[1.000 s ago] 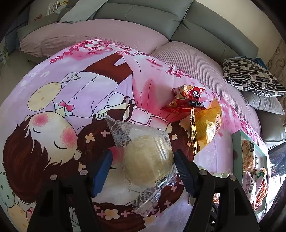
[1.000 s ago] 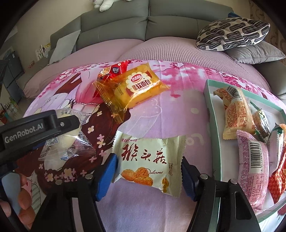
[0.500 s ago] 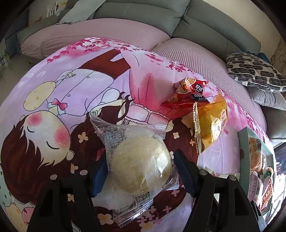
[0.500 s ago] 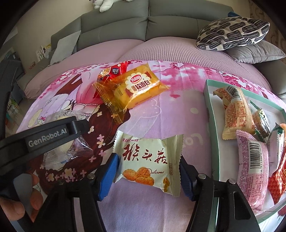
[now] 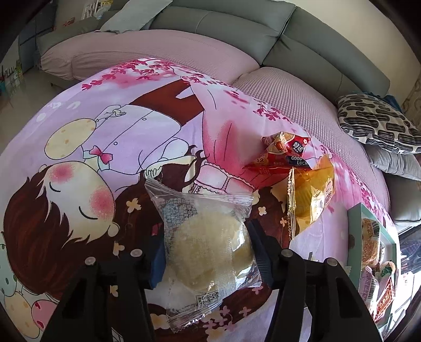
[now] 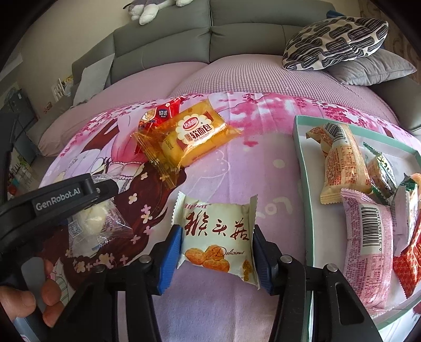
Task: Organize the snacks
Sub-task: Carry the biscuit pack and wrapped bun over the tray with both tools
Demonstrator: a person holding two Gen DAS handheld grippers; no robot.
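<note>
Glossy clear plastic wraps the round cake (image 5: 210, 247); the printed cloth (image 5: 110, 147) beneath looks matt and smooth.

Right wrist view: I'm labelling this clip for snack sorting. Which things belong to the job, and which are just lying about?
Part of the job:
- cream biscuit packet, between the right gripper fingers
- clear-wrapped bun in the left gripper
- yellow bread packet
- red packet
- tray of sorted snacks

Just lying about:
- patterned pillow
- plush toy
- cartoon cloth

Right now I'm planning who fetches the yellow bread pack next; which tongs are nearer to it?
Right. The right tongs, around the white biscuit pack, sit just below the yellow bread pack; the left tongs are off left, around the clear-wrapped bun.
</note>
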